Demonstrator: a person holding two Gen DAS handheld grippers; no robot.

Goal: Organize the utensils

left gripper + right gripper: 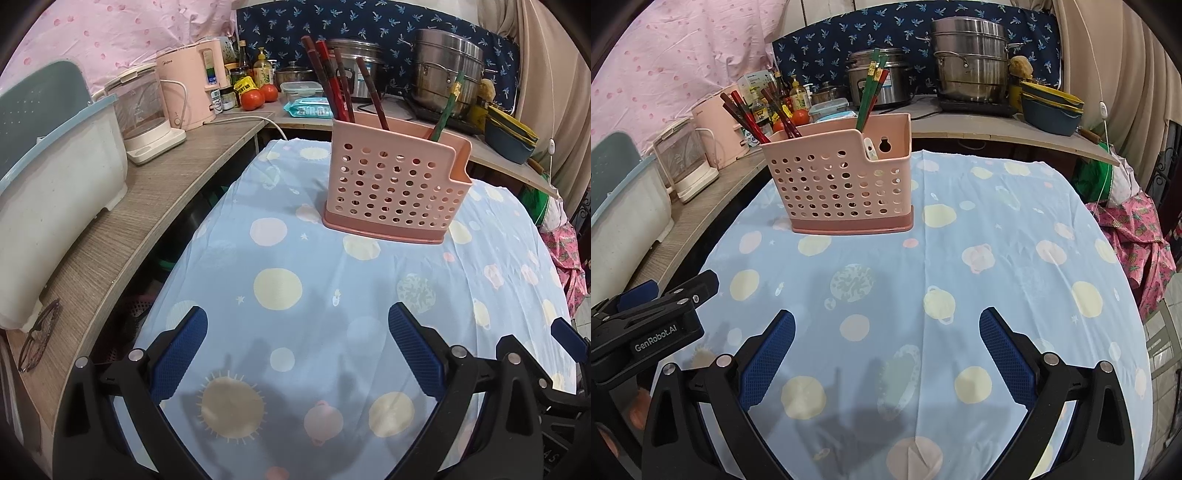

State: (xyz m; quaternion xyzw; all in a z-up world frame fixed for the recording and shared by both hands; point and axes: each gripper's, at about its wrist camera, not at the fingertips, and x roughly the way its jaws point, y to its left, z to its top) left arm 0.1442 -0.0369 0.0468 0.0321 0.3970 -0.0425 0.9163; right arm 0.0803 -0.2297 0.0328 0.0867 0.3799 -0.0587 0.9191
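A pink perforated utensil holder [395, 184] stands upright on the blue dotted tablecloth [314, 280]; it also shows in the right wrist view [842, 184]. Dark red chopsticks [332, 81] lean in its left compartment, also seen in the right wrist view [746, 118]. Green chopsticks [870, 92] and a white spoon [870, 149] stand in its right compartment. My left gripper [297, 325] is open and empty, well short of the holder. My right gripper [886, 328] is open and empty, beside the left one.
A wooden counter [155, 184] curves along the left and back with a dish tub [55, 206], glass kettle [144, 110], pink kettle [188, 85], tomatoes [258, 96], steel pots [971, 62] and stacked bowls [1052, 107]. Glasses [38, 339] lie on the counter.
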